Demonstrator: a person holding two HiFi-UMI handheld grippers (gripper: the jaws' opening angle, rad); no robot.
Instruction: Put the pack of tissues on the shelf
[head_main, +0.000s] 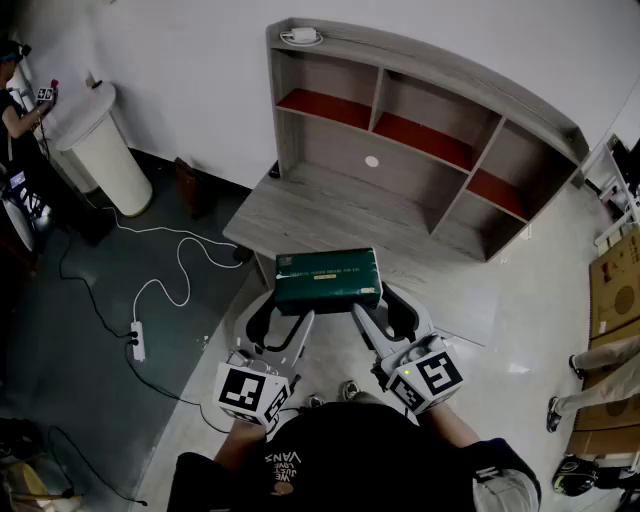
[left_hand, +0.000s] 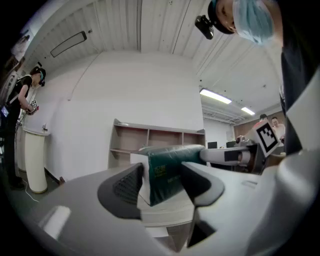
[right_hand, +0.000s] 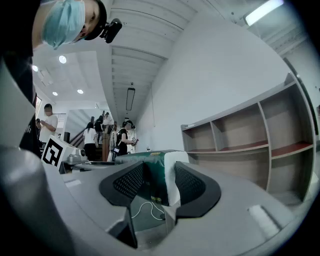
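We find the dark green, glossy rectangular pack of tissues lying at the front edge of the pale grey wood-grain shelf unit. The left gripper and right gripper have jaws spread, each straddling a near corner of the pack without pinching. We judge the pack light, soft and slippery, so we would squeeze its short ends gently.

The left gripper and the right gripper, both just ahead of the black top, are smooth pale grey shells with broad curved jaws; the jaws are lined with black mesh-textured pads; each gripper carries a white cube with black square markers, the left cube and the right cube; the top is short-sleeved, with white lettering at its left side; above the top are a black camera and a light blue mask.
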